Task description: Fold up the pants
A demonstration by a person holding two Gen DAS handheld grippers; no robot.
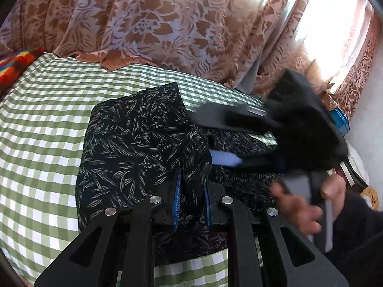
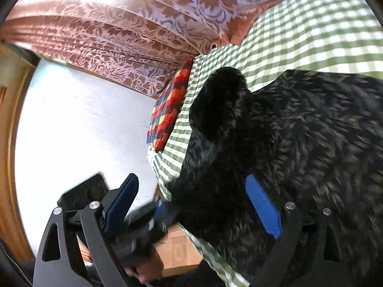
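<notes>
The pants (image 1: 134, 143) are black with a pale leaf print and lie partly folded on a green checked bed cover (image 1: 47, 110). My left gripper (image 1: 191, 198) is shut on a raised fold of the pants between its blue pads. My right gripper (image 1: 215, 138) appears blurred in the left wrist view, open, over the right part of the pants. In the right wrist view the pants (image 2: 299, 138) fill the right side, and my right gripper (image 2: 191, 203) is open with its blue pads (image 2: 263, 205) wide apart and nothing between them.
Floral pink-brown curtains (image 1: 167, 24) hang behind the bed. A multicoloured pillow (image 2: 170, 107) lies at the bed's edge. A pale floor (image 2: 79, 124) and a cardboard box (image 2: 177, 248) are beside the bed. Books (image 1: 347, 167) lie at the right.
</notes>
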